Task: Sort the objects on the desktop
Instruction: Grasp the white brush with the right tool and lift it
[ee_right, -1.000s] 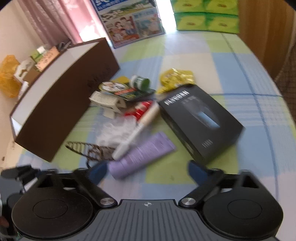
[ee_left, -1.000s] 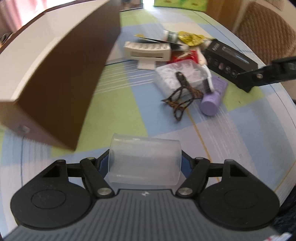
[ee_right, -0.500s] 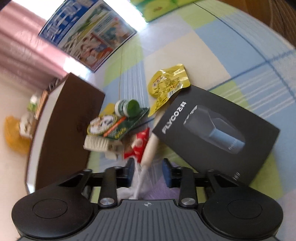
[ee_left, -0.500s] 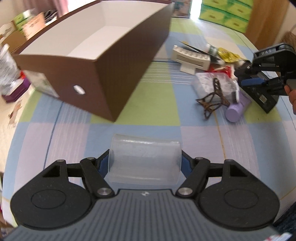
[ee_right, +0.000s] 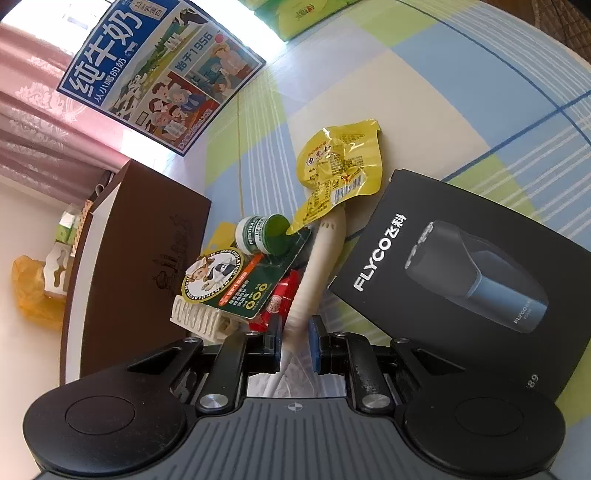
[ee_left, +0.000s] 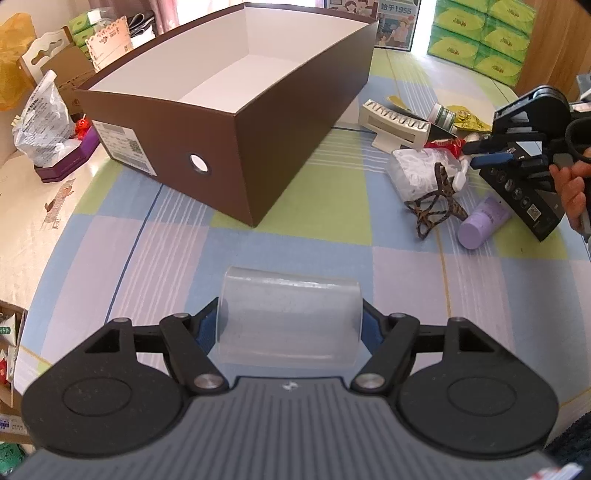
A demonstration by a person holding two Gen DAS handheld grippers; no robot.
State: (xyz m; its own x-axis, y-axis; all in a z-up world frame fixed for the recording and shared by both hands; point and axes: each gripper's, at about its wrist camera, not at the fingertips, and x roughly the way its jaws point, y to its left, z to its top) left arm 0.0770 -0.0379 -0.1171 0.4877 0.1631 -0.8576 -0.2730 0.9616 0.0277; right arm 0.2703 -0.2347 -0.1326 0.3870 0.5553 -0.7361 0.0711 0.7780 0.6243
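My left gripper [ee_left: 290, 325] is shut on a clear plastic cup [ee_left: 290, 319], held above the checked tablecloth in front of the open brown box [ee_left: 236, 85]. My right gripper [ee_right: 295, 343] has its jaws closed around the handle of a cream toothbrush [ee_right: 319, 266] in the pile of objects; it also shows in the left wrist view [ee_left: 491, 155] over the pile. The pile holds a black Flyco box [ee_right: 454, 280], a yellow snack packet [ee_right: 341, 162], a green balm jar [ee_right: 264, 236], a purple tube [ee_left: 484, 221] and a patterned hair tie [ee_left: 436, 206].
A cream comb-like holder [ee_left: 395, 123] and a clear bag [ee_left: 417, 173] lie by the pile. A milk carton box [ee_right: 159, 70] and green tissue packs [ee_left: 480, 33] stand at the far edge. A plastic bag [ee_left: 40, 125] sits left of the brown box.
My left gripper has pulled back and risen, so the brown box's inside now shows. My right gripper has dropped into the pile and closed from wide open onto the toothbrush.
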